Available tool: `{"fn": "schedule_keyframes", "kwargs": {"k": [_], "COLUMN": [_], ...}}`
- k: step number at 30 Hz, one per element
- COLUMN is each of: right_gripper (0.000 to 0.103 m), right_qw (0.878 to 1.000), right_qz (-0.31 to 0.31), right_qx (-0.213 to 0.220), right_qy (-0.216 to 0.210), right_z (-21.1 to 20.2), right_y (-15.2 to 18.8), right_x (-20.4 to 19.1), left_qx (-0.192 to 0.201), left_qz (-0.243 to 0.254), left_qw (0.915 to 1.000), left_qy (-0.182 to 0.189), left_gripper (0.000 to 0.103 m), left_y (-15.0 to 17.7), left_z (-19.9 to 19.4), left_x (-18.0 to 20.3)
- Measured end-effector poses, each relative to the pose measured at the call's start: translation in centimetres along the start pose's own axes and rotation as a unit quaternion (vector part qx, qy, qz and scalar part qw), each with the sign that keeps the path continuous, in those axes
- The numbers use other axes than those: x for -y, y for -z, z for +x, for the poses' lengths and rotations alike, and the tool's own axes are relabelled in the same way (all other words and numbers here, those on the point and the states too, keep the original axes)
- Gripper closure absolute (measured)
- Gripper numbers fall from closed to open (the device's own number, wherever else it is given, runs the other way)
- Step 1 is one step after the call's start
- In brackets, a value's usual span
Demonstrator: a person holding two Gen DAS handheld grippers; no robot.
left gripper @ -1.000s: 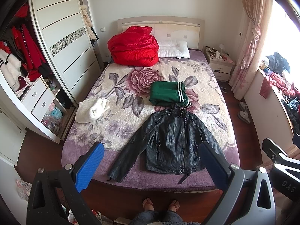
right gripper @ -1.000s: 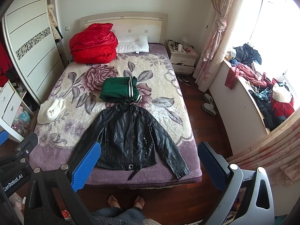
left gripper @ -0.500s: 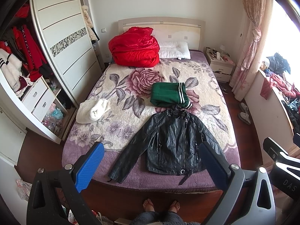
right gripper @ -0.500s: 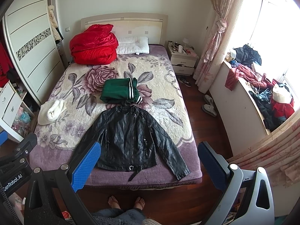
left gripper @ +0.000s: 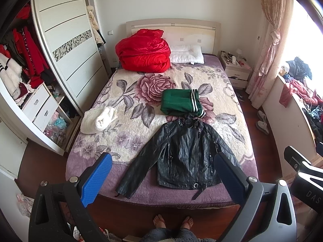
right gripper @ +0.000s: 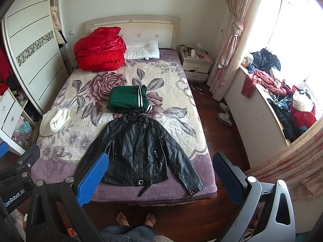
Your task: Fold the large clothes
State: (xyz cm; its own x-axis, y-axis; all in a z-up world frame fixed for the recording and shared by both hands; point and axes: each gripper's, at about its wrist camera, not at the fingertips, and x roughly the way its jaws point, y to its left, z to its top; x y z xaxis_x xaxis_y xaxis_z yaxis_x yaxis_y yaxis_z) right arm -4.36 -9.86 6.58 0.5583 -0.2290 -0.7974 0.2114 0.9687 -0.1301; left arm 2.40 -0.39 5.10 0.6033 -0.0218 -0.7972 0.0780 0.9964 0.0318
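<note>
A black leather jacket (left gripper: 185, 157) (right gripper: 139, 153) lies flat and face up on the near end of the bed, sleeves spread, collar away from me. Behind its collar rests a folded green garment with white stripes (left gripper: 180, 102) (right gripper: 128, 99). My left gripper (left gripper: 163, 173) is held high above the foot of the bed, open, blue pads wide apart, nothing between them. My right gripper (right gripper: 160, 172) hangs likewise, open and empty, beside the left one. Both are well short of the jacket.
A flowered blanket covers the bed (left gripper: 129, 92). A red quilt (left gripper: 143, 54) and white pillow (left gripper: 186, 54) lie at the headboard; a white fluffy garment (left gripper: 99, 119) at the left edge. Wardrobe (left gripper: 66, 48) left, nightstand (right gripper: 194, 64) and clothes-strewn window ledge (right gripper: 282, 98) right. A person's bare feet (right gripper: 135, 218) stand at the bed's foot.
Both views have shifted very slightly, as if the grippers crept back a little. The jacket and other clothes have not moved.
</note>
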Motion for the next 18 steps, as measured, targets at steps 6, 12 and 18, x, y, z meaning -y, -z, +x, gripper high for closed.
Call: {"fn": "schedule_keyframes", "kwargs": {"k": [6,12,18], "right_gripper": [0.0,0.0,0.0], "right_qw": [1.0,1.0,0.995], "right_qz": [0.001,0.019,0.084], "right_qx": [0.0,-0.007,-0.045], "right_qy": [0.001,0.005,0.002], "right_z": [0.4,2.0,10.3], "right_y": [0.3,0.9,3.3], "right_x": [0.4,0.8,3.7], "left_qx": [-0.001,0.008,0.026], "left_qz": [0.001,0.021,0.034], "left_qw": [1.0,0.9997,0.998], "left_qy": [0.003,-0.009,-0.046], "left_gripper": [0.0,0.0,0.0], "left_y": [-0.3,-0.9,-0.1], "left_z": [0.6,3.5,11.4], "left_x": [0.1,-0.1,-0.3]}}
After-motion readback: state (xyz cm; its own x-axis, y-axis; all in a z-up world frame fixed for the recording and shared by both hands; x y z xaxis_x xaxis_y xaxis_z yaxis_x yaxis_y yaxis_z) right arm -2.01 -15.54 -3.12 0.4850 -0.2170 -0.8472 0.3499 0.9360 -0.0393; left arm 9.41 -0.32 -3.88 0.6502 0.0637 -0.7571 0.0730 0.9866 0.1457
